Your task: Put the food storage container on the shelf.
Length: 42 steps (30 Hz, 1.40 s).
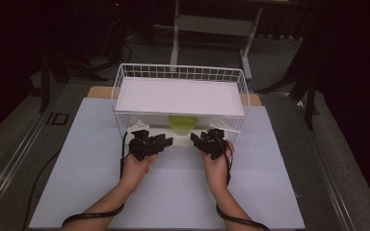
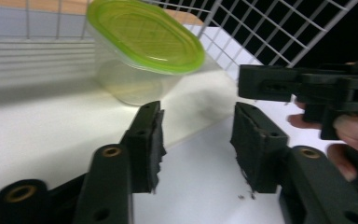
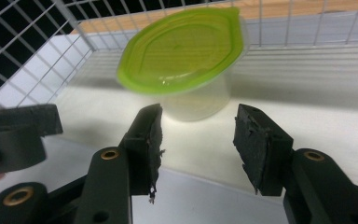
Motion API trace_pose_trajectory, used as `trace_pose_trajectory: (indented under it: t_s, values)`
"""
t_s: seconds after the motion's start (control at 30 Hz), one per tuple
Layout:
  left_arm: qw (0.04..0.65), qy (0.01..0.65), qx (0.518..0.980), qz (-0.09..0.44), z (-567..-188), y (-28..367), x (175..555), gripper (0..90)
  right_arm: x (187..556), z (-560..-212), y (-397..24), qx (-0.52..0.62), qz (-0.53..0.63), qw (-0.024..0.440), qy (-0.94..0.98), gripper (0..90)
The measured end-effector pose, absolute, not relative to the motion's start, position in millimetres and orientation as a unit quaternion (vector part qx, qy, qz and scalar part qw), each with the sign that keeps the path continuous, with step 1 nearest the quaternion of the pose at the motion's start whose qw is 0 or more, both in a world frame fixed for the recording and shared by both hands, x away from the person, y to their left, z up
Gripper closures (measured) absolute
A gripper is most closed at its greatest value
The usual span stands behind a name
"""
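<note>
A clear plastic tub with a green lid (image 1: 183,122) stands on a white base board (image 1: 179,141) inside a white wire basket (image 1: 120,77), under a white top panel (image 1: 180,96). My left gripper (image 1: 161,141) is at the basket's open front, left of the tub. Its jaws stand open with nothing between them (image 2: 198,140), and the tub (image 2: 144,37) is a little beyond them. To the right of the tub my right gripper (image 1: 197,140) is open too (image 3: 198,140), with the tub (image 3: 186,51) just ahead of its bare jaws.
The basket stands on a pale mat (image 1: 183,192) over the table. Wire walls close the basket's sides and back. In the left gripper view the right gripper (image 2: 307,88) and a hand's fingers are close by. Table legs (image 1: 176,33) stand on the floor behind.
</note>
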<state>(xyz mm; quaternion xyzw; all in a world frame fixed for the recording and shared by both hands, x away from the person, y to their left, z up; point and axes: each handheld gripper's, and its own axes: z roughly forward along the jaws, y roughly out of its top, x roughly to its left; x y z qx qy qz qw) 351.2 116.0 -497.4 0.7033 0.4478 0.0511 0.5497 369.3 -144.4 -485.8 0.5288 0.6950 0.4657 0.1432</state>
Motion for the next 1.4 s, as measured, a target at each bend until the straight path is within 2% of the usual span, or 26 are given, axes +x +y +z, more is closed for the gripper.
trace_pose_trajectory:
  t_s: [0.17, 0.37, 0.4, 0.43, 0.47, 0.5, 0.67, 0.77, 0.9, 1.4]
  values:
    - [0.589, 0.418, 0.690, 0.048, -500, 125, 336, 35.2, 365, -492, -145, 0.512, 0.463, 0.148, 0.708, 45.4]
    - [0.604, 0.400, 0.687, 0.056, -502, 132, 325, 11.8, 360, -497, -146, 0.497, 0.462, 0.149, 0.719, 38.3]
    - [0.601, 0.402, 0.688, 0.064, -502, 135, 322, 4.2, 357, -498, -146, 0.489, 0.465, 0.141, 0.724, 29.5]
    - [0.601, 0.402, 0.688, 0.064, -502, 135, 322, 0.7, 357, -498, -146, 0.489, 0.465, 0.141, 0.724, 29.5]
    - [0.604, 0.397, 0.688, 0.060, -502, 137, 319, 0.7, 352, -500, -146, 0.467, 0.470, 0.126, 0.738, 21.6]
    - [0.605, 0.395, 0.689, 0.059, -502, 138, 318, 0.8, 351, -500, -146, 0.461, 0.471, 0.127, 0.741, 19.4]
    - [0.598, 0.362, 0.712, 0.067, -497, 139, 308, 0.8, 341, -497, -146, 0.432, 0.472, 0.144, 0.755, 16.6]
    - [0.591, 0.329, 0.734, 0.064, -492, 137, 298, 0.8, 330, -489, -147, 0.403, 0.481, 0.146, 0.765, 16.4]
    - [0.583, 0.316, 0.746, 0.063, -490, 136, 290, 0.8, 318, -483, -149, 0.381, 0.486, 0.143, 0.773, 16.4]
    - [0.590, 0.294, 0.751, 0.045, -487, 142, 263, 0.8, 284, -479, -158, 0.341, 0.491, 0.127, 0.792, 16.4]
